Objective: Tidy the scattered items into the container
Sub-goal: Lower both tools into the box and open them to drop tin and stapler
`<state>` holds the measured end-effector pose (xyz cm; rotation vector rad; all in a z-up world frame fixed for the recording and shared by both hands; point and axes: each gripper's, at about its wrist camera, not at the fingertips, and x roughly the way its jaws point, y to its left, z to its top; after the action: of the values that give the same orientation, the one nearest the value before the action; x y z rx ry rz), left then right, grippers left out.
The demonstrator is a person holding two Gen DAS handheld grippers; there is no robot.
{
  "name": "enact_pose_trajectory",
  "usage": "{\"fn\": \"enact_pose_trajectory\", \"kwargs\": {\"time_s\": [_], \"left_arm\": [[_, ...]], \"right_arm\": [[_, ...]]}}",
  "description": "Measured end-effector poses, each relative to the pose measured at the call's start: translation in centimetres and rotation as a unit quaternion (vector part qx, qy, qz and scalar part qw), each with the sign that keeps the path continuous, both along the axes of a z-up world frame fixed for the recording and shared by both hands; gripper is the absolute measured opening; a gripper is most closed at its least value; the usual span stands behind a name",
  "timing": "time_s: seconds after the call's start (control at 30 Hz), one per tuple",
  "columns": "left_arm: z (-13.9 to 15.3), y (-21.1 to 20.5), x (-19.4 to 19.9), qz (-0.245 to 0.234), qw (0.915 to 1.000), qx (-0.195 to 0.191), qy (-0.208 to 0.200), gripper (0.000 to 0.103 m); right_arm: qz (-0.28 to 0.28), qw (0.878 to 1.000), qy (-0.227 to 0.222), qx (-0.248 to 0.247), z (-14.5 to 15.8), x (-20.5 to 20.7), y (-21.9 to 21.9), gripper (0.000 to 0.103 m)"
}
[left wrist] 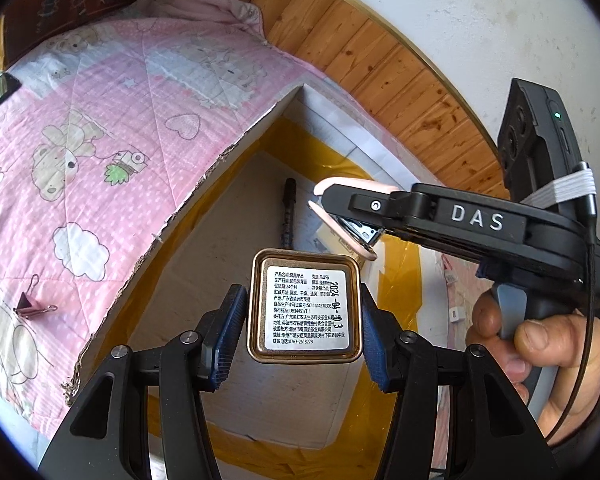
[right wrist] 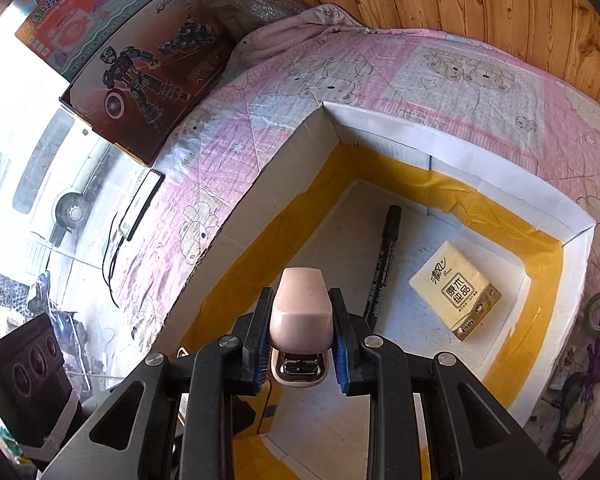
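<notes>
A white cardboard box (left wrist: 236,152) lined with yellow tape was seen lying open on a pink quilt (left wrist: 100,128) printed with bears; its floor was viewed from above in both wrist views.

In the left wrist view, the left gripper (left wrist: 304,332) was closed on a small square tin (left wrist: 305,306) with a gold rim and a white printed label; the blue pads (left wrist: 228,336) were pressed against its two sides, and the tin was held above the box floor. At about one o'clock from the tin, the right gripper (left wrist: 332,216) was seen entering from the right, carried by a hand (left wrist: 540,352) at four o'clock; a pink stapler (left wrist: 352,208) was clamped narrowly between its jaws, over the box interior. A black marker (left wrist: 288,216) was lying on the box floor at twelve o'clock from the tin. On the quilt outside the box, at nine o'clock, a pink binder clip (left wrist: 30,304) was left.

In the right wrist view, the stapler (right wrist: 301,312) was gripped at its sides by the right gripper (right wrist: 302,340), its metal magazine showing beneath; the marker (right wrist: 382,268) was lying just beside it at two o'clock, and a yellow tissue pack (right wrist: 456,288) was resting on the floor of the box (right wrist: 380,136) at three o'clock. A roll of tape (right wrist: 599,314) was seen outside the box at the far right; toy boxes (right wrist: 140,60) were stacked at ten o'clock.
</notes>
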<state>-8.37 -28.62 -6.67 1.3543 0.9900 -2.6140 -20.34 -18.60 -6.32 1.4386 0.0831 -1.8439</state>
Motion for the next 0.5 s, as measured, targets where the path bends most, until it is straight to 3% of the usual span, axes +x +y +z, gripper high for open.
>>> {"fn": "enact_pose_trajectory", "kwargs": {"time_s": [0.5], "left_arm": [[-0.4, 0.6, -0.8, -0.03, 0.9995, -0.003, -0.011, 0.055]], "right_arm": [[-0.028, 0.999, -0.033, 0.021, -2.9, -3.5, -2.9, 0.027]]}}
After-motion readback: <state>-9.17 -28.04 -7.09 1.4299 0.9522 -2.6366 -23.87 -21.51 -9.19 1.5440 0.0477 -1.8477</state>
